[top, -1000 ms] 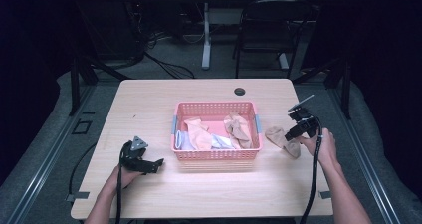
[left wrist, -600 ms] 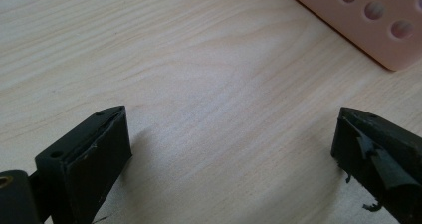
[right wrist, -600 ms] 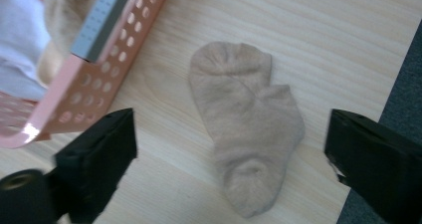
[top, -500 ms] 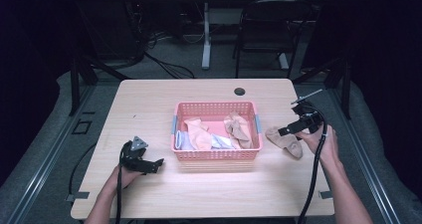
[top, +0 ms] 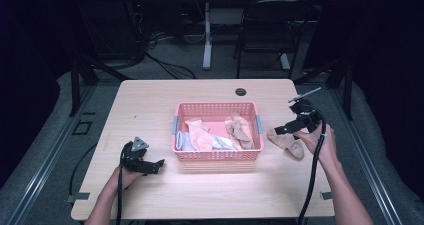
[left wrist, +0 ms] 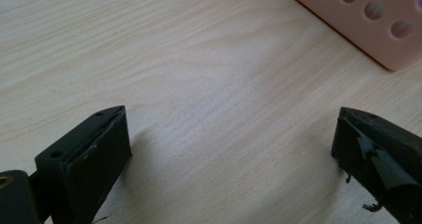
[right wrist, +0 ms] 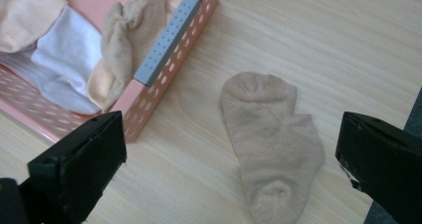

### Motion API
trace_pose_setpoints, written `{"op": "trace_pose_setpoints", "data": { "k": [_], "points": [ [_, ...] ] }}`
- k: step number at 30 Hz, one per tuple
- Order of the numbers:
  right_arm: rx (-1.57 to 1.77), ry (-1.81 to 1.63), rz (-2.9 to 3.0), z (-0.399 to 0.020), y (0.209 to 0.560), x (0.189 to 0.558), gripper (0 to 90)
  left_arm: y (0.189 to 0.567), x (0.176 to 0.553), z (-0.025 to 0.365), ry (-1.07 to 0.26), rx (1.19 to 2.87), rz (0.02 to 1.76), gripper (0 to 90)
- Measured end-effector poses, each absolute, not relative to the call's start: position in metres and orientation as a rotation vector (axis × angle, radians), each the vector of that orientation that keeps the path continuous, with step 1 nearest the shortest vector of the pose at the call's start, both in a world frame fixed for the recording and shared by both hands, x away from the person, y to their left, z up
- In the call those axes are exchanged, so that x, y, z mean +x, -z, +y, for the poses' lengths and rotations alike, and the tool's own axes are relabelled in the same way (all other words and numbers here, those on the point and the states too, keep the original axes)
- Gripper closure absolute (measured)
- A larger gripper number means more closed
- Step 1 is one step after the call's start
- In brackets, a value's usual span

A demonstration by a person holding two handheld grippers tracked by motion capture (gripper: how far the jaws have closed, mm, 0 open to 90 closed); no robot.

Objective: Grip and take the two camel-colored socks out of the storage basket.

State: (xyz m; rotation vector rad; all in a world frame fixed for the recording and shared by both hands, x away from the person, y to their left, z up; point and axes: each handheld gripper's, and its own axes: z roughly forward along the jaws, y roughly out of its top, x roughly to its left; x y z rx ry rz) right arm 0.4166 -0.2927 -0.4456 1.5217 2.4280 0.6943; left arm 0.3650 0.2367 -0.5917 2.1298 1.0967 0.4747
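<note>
A tan sock [top: 287,141] [right wrist: 271,139] lies flat on the table just right of the pink basket [top: 215,108] [right wrist: 149,104]. My right gripper [top: 283,130] [right wrist: 229,167] hovers above the sock; its jaws have just been opening and now stand wide with nothing between them. Inside the basket lie more socks: an orange one [top: 198,133], a tan one [top: 239,128] [right wrist: 124,30] and a white one [top: 220,142] [right wrist: 64,59]. My left gripper [top: 156,166] [left wrist: 229,154] rests on the table left of the basket, open and empty, with the basket's corner [left wrist: 368,20] ahead of it.
The wooden table [top: 150,105] has a round cable hole [top: 240,91] at its far edge. Beyond the table stand a chair [top: 265,40] and a desk leg [top: 207,35]. The table's right edge runs close behind the sock.
The right gripper has let go of the tan sock, which now lies on the table, and has risen a little above it. The left gripper has stayed put.
</note>
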Motion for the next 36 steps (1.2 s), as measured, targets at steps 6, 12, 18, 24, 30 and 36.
{"op": "trace_pose_setpoints", "data": {
  "k": [6,12,18,24,30,36],
  "points": [
    [1.471,-0.735,2.433,-0.284,0.439,0.414,0.0,0.592,0.365,0.237,-0.475,2.13,1.096,1.9],
    [1.406,-0.746,2.451,-0.269,0.43,0.41,0.0,0.592,0.365,0.237,-0.475,2.13,1.097,1.9],
    [1.33,-0.768,2.496,-0.243,0.423,0.407,0.0,0.592,0.365,0.236,-0.474,2.127,1.1,2.0],
    [1.267,-0.768,2.547,-0.214,0.424,0.411,0.0,0.592,0.365,0.236,-0.474,2.126,1.1,2.0],
    [1.209,-0.734,2.608,-0.187,0.43,0.423,0.9,0.592,0.365,0.236,-0.474,2.126,1.101,2.0],
    [1.226,-0.643,2.7,-0.163,0.456,0.443,15.4,0.592,0.365,0.237,-0.475,2.126,1.1,2.0]
  ]
}}
